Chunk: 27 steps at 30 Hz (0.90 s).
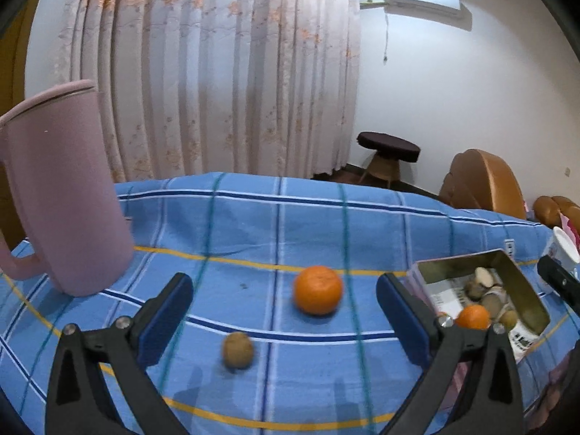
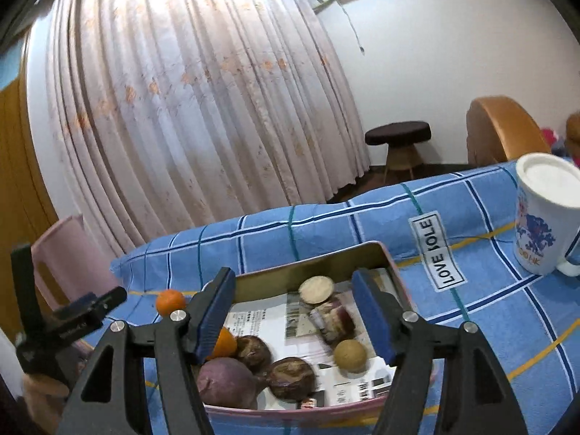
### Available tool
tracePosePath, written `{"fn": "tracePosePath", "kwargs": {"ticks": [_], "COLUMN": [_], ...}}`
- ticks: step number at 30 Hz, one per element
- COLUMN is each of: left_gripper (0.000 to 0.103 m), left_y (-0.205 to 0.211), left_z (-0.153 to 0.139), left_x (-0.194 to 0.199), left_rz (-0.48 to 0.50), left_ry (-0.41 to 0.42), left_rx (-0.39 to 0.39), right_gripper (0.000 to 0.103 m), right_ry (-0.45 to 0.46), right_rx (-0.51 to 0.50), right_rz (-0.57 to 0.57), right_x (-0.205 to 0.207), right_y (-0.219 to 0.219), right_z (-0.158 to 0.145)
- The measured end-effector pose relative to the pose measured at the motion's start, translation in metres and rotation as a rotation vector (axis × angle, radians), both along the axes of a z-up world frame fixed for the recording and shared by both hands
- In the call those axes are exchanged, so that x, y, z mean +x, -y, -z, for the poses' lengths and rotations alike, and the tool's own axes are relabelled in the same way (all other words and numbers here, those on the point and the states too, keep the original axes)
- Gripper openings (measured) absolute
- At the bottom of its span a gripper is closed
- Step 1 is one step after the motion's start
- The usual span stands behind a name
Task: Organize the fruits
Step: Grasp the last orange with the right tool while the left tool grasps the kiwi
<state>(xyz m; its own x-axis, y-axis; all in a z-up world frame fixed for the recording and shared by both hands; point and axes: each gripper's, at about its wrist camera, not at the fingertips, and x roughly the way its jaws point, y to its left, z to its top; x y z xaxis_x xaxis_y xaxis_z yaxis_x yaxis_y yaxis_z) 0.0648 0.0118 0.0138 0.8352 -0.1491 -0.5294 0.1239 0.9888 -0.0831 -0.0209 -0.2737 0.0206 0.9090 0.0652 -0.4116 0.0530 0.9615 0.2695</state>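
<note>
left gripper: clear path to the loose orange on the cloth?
Probably yes. The left gripper is open, and the orange sits on the tablecloth ahead between its fingers. Only the small brown fruit lies nearer, offset left.

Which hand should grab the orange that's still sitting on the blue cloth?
Probably the left gripper: it is open, with the loose orange right ahead between its fingers. The right gripper is over the tin.

Orange, blurred kiwi-like fruit on cloth
</note>
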Motion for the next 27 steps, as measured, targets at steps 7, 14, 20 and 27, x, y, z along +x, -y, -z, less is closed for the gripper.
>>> {"fn": "tracePosePath", "kwargs": {"ticks": [7, 14, 20, 27], "left_gripper": [0.103, 0.103, 0.103, 0.103], "left_y": [-0.032, -0.066, -0.098, -0.107], "left_z": [0.002, 0.006, 0.010, 0.017], "left_x": [0.007, 0.014, 0.023, 0.030], "left_rz": [-0.039, -0.101, -0.192, -0.256], "left_ry": [-0.004, -0.031, -0.074, -0.095], "left_rx": [0.039, 0.097, 0.034, 0.091], "right_gripper": [0.068, 0.068, 0.068, 0.068], "right_ry": [-0.025, -0.068, -0.126, -0.238], "right_rx": [-0.130, -0.137, -0.164, -0.219], "right_rz": [-0.051, -0.121, -0.166, -0.212], "right_x": [0.008, 0.030, 0.064, 0.116], "right_y": [-0.056, -0.112, -0.160, -0.201], "right_z": [0.003, 0.008, 0.015, 0.034]}}
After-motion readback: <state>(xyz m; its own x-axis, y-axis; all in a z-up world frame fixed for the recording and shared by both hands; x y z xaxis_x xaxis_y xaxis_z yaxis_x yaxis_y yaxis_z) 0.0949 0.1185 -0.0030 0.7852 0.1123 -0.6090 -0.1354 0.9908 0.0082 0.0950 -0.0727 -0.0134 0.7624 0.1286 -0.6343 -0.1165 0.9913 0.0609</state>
